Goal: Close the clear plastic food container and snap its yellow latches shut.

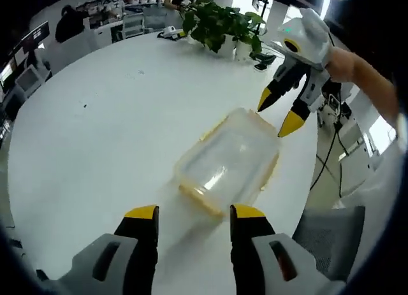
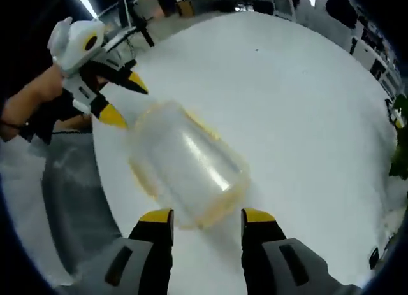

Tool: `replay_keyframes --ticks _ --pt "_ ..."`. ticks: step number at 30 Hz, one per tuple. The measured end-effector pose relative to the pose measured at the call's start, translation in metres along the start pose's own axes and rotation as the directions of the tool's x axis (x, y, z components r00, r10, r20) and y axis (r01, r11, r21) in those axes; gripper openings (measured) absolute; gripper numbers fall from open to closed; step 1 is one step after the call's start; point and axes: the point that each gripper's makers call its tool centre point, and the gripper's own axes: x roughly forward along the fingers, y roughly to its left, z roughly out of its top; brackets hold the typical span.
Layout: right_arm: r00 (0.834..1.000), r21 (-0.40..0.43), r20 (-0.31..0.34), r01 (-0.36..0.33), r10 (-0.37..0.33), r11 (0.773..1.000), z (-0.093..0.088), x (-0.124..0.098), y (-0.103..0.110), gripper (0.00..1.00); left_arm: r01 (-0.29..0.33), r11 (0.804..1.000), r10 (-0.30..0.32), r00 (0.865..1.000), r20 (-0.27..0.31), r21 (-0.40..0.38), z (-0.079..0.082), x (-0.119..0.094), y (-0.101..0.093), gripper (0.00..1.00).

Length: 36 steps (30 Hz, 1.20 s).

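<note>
Table [image 1: 95, 116]: white, round, carrying container near edge by grey chair [image 1: 325, 228].

Clear plastic food container [image 1: 229, 161]: being kept flat on table, lid seemingly seated already, though blur is making seal hard to judge. Yellow latches [image 1: 191, 196] being seen as rim strips along edges.

Step in hand: latches should be pressed one end at a time, opposite end being steadied from above, push being directed toward container wall until snap.

Left tongs [image 1: 193, 213]: being held apart, empty, hovering just short of near end.

Right tongs [image 2: 207, 216]: being held apart, empty, poised just beside opposite end.
</note>
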Motion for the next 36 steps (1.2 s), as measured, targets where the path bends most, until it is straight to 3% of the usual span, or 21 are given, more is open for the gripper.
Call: replay_keyframes --ticks 6,10,13,16,21,23,28,36 --pt "0.998 0.145 0.029 0.047 -0.052 0.988 0.005 0.0 -0.007 0.4 0.011 0.992 -0.012 1.0 -0.005 -0.127 -0.002 0.006 -0.004 0.44" --pt "0.997 0.179 0.028 0.061 -0.067 0.982 0.004 0.002 -0.01 0.4 -0.003 0.988 0.001 1.0 -0.017 -0.154 -0.001 0.01 -0.004 0.45" --pt "0.996 0.225 0.048 0.057 -0.07 0.973 0.007 0.004 -0.011 0.4 0.039 0.956 -0.039 0.999 0.007 -0.291 0.005 0.014 -0.013 0.44" --pt "0.996 0.265 0.064 0.049 -0.068 0.963 0.008 0.007 -0.011 0.4 0.017 0.959 -0.022 1.0 -0.016 -0.283 0.003 0.018 -0.01 0.42" --pt "0.994 0.331 0.088 0.025 -0.057 0.943 0.011 0.013 -0.011 0.41 0.025 0.948 -0.037 0.999 -0.031 -0.317 0.001 0.026 -0.014 0.38" --pt "0.995 0.353 0.089 0.014 -0.048 0.936 0.012 0.014 -0.01 0.41 0.044 0.934 -0.055 0.998 -0.022 -0.353 0.003 0.026 -0.016 0.37" --pt "0.996 0.397 0.087 -0.011 -0.026 0.918 0.013 0.017 -0.006 0.4 0.053 0.933 -0.066 0.997 -0.026 -0.356 0.002 0.027 -0.016 0.36" --pt "0.994 0.411 0.101 -0.009 -0.036 0.912 0.012 0.017 -0.004 0.37 0.039 0.939 -0.055 0.998 -0.037 -0.343 0.002 0.028 -0.018 0.32"
